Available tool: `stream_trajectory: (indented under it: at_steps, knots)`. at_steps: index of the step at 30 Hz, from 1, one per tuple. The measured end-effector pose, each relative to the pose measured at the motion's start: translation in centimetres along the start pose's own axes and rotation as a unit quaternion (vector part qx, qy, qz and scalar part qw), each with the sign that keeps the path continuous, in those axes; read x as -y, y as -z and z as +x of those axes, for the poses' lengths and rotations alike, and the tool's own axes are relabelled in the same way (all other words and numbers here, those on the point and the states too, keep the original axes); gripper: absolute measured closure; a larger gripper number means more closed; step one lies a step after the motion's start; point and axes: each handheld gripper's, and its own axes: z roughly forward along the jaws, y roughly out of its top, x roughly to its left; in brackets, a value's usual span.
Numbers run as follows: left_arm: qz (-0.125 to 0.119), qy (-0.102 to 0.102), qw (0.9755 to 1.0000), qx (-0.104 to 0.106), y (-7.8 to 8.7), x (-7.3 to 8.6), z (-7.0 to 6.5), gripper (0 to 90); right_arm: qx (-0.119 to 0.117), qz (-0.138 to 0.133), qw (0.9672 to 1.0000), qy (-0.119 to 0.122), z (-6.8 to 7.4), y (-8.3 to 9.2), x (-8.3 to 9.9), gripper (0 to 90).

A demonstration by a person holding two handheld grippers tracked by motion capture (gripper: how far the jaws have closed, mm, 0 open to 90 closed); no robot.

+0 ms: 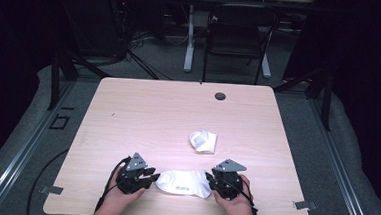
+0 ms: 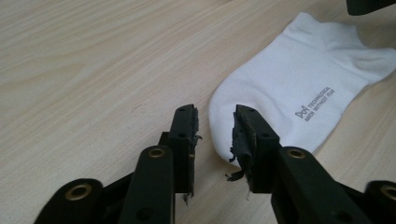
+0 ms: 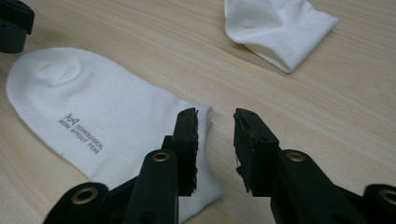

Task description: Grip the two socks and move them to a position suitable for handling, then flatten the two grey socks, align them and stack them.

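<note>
Tabletop [image 1: 143, 114] of pale wood carries everything. Between the two grippers lies a flat white sock [image 1: 184, 182], its toe end just at the left gripper [image 2: 215, 140] and its cuff end at the right gripper [image 3: 215, 140]. Both sets of jaws stand apart, pressing on nothing. Beyond the right gripper, well apart, sits a smaller folded sock [image 1: 203, 141].

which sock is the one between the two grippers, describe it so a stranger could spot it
On the light wooden table, look at the near edge where the person's two hands come in. The flat sock lies stretched out between the left gripper and right gripper. Unlike the crumpled sock farther back, it lies smooth and carries small grey printed lettering.
</note>
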Motion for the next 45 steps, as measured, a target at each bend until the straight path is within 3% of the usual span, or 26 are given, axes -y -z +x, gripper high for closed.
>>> stream_trajectory:
  at_steps: [3,7,13,14,20,26,31,35,38,45]
  knots:
    - [-0.005,0.002,1.0000,-0.004,0.0,0.0,0.2,61.4,0.008,-0.006,0.9999,0.006,-0.2,-0.2,-0.3,64.1]
    - [-0.005,0.004,1.0000,-0.008,0.0,0.0,0.4,56.2,0.005,-0.019,0.9997,-0.012,-0.5,-0.3,-0.8,60.0]
    - [-0.008,0.003,0.9999,-0.013,0.0,-0.2,0.6,53.8,0.009,-0.004,1.0000,0.002,-0.3,-0.9,-1.6,56.1]
    - [-0.009,0.003,0.9999,-0.014,0.0,-0.2,0.6,53.4,0.009,0.002,0.9999,0.014,-0.2,-1.1,-2.0,55.6]
    - [-0.010,0.007,0.9997,-0.019,0.0,-0.1,0.9,51.4,0.012,0.003,0.9995,0.029,0.0,-1.7,-3.2,55.1]
    - [-0.012,0.011,0.9996,-0.024,0.0,-0.2,1.2,47.5,0.018,0.000,0.9996,0.021,-0.3,-2.5,-4.9,54.9]
    - [-0.014,0.013,0.9994,-0.030,-0.1,-0.2,1.2,44.5,0.024,-0.006,0.9996,0.015,-0.9,-3.2,-5.8,62.3]
    - [-0.016,0.008,0.9989,-0.043,-0.1,-0.3,1.1,44.4,0.029,-0.002,0.9996,-0.002,-1.7,-4.1,-6.4,61.7]
    - [-0.016,0.011,0.9992,-0.036,-0.2,-0.4,1.2,43.4,0.032,-0.002,0.9994,-0.014,-2.1,-4.9,-6.9,60.3]
    - [-0.018,0.009,0.9985,-0.052,-0.1,-0.3,1.4,44.5,0.036,-0.004,0.9993,-0.010,-2.0,-6.2,-7.9,59.0]
